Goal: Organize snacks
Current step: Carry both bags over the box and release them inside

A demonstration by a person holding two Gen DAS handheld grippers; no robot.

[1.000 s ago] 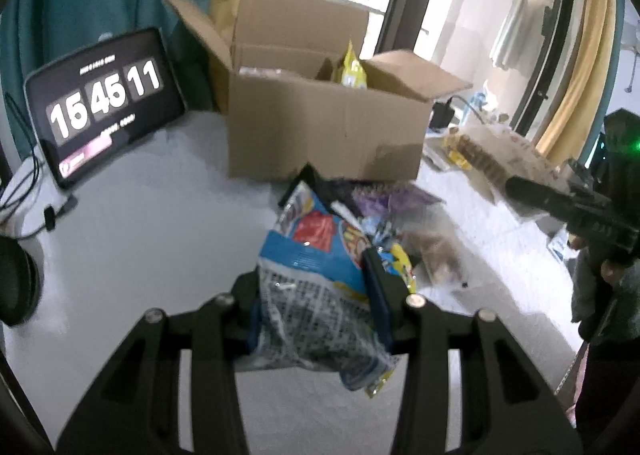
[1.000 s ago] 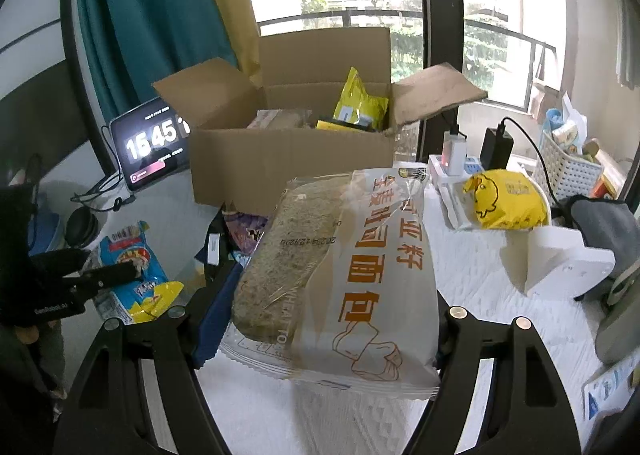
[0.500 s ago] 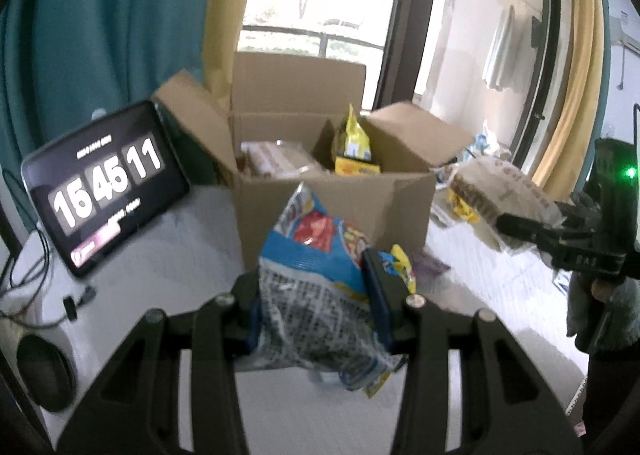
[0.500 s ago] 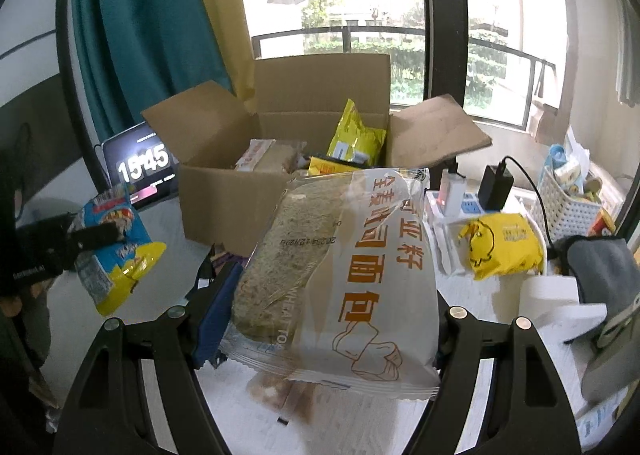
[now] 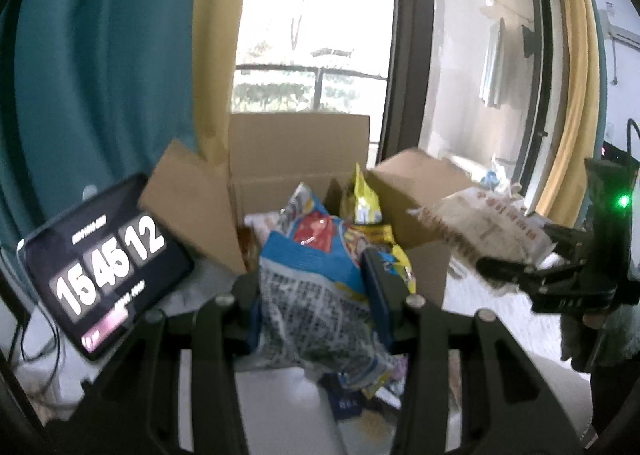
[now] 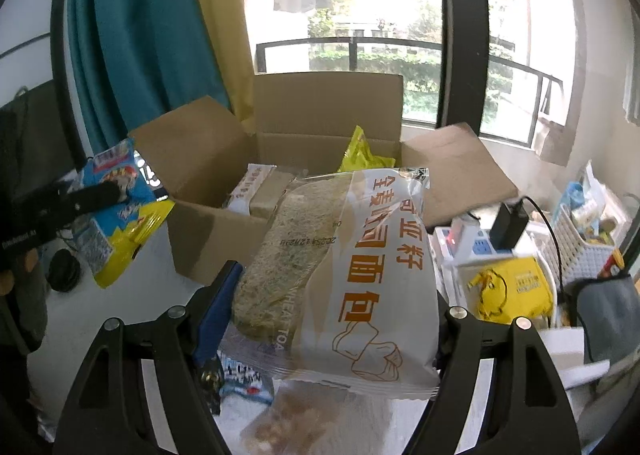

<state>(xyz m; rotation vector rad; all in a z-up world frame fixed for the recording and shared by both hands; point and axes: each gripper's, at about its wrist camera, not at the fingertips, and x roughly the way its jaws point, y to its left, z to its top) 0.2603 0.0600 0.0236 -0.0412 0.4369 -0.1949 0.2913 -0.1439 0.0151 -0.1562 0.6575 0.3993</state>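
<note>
My left gripper (image 5: 316, 295) is shut on a blue and yellow snack bag (image 5: 316, 275), held above the table just in front of the open cardboard box (image 5: 296, 159). My right gripper (image 6: 332, 315) is shut on a clear and white bag of wheat toast (image 6: 344, 255), also raised before the box (image 6: 320, 123). The box holds a yellow packet (image 6: 358, 155) and a wrapped bread pack (image 6: 260, 191). Each gripper shows in the other's view: the right one with the toast (image 5: 492, 231), the left one with the snack bag (image 6: 116, 207).
A tablet clock (image 5: 100, 263) leans left of the box. Loose snack packs (image 6: 280, 415) lie on the white table below the grippers. At the right are a yellow duck pouch (image 6: 508, 287), a power strip with a charger (image 6: 508, 223) and a white basket (image 6: 584, 239).
Both grippers have lifted their bags from table height and carried them up toward the box opening. The box now sits lower and closer in both views.
</note>
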